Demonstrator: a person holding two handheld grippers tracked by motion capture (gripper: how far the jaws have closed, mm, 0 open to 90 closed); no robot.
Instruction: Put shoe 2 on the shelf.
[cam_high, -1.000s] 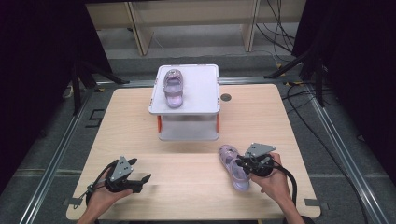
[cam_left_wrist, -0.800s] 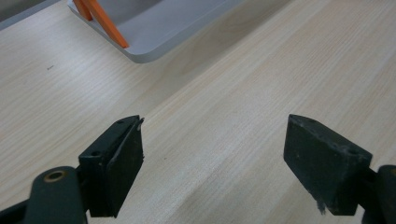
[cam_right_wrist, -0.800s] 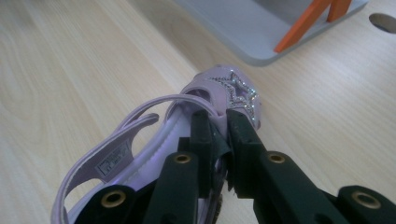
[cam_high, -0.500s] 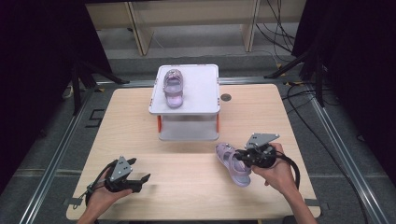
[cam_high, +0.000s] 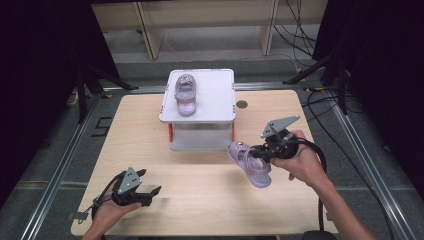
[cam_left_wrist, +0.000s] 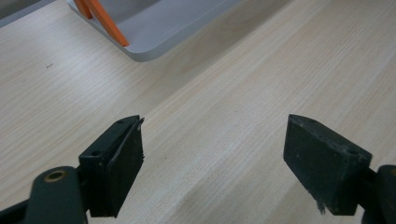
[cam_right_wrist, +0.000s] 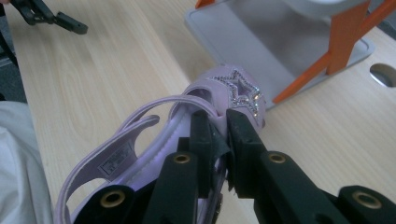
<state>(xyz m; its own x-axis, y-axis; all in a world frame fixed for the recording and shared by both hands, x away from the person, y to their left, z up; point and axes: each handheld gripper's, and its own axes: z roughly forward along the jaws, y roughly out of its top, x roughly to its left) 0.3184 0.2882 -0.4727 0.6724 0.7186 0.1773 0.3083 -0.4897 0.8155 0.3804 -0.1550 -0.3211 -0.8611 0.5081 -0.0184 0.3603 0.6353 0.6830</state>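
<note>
A lilac child's sandal hangs just above the wooden table, at the right of the high view. My right gripper is shut on it. In the right gripper view the jaws pinch the sandal's side wall just behind its glittery star. A matching sandal lies on top of the white stand at the table's back middle. My left gripper rests low at the front left; its jaws stand wide apart over bare wood.
The stand has orange legs and a grey base plate, which is also in the left gripper view. A round hole sits in the tabletop right of the stand. Dark floor and metal rails surround the table.
My right gripper has risen with the sandal, lifting it off the table and a little toward the stand. The left gripper has stayed put.
</note>
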